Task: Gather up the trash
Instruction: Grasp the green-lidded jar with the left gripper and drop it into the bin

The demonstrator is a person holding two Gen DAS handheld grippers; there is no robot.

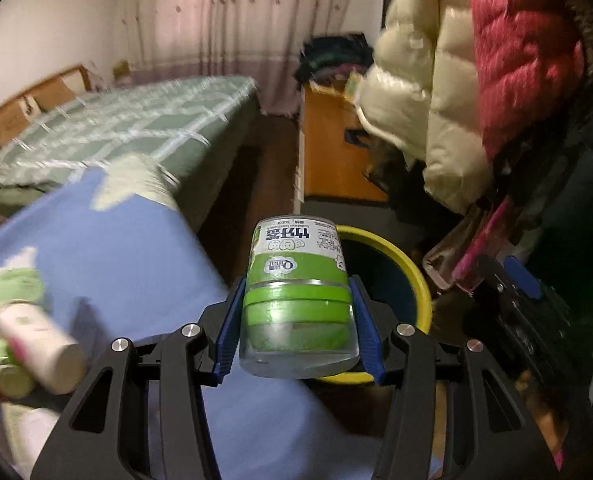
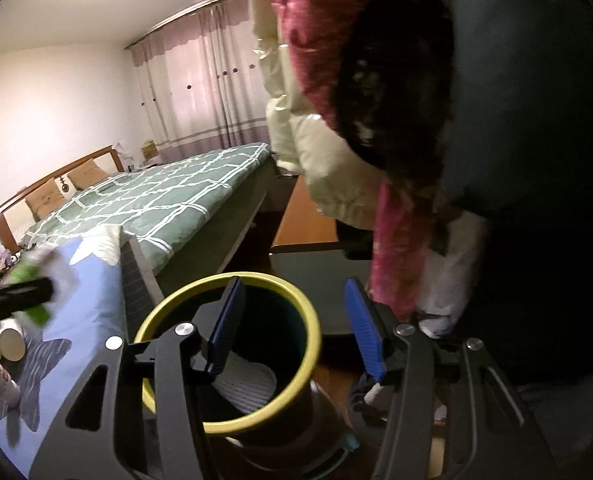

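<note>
Two blue pads of the left hand-held gripper (image 1: 298, 330) clamp a green-labelled jar (image 1: 296, 300), with the yellow-rimmed bin (image 1: 412, 276) at its 2 o'clock. Right hand-held gripper (image 2: 296, 328) gapes wide over that bin (image 2: 312, 320).

The green-lidded jar (image 1: 298, 300) hides the near part of the yellow-rimmed bin (image 1: 412, 276). At the left edge, 2 bottles (image 1: 36, 344) are smeared by blur and cut off. The bin's floor (image 2: 244, 380) is partly hidden behind a blue finger (image 2: 224, 320).
</note>
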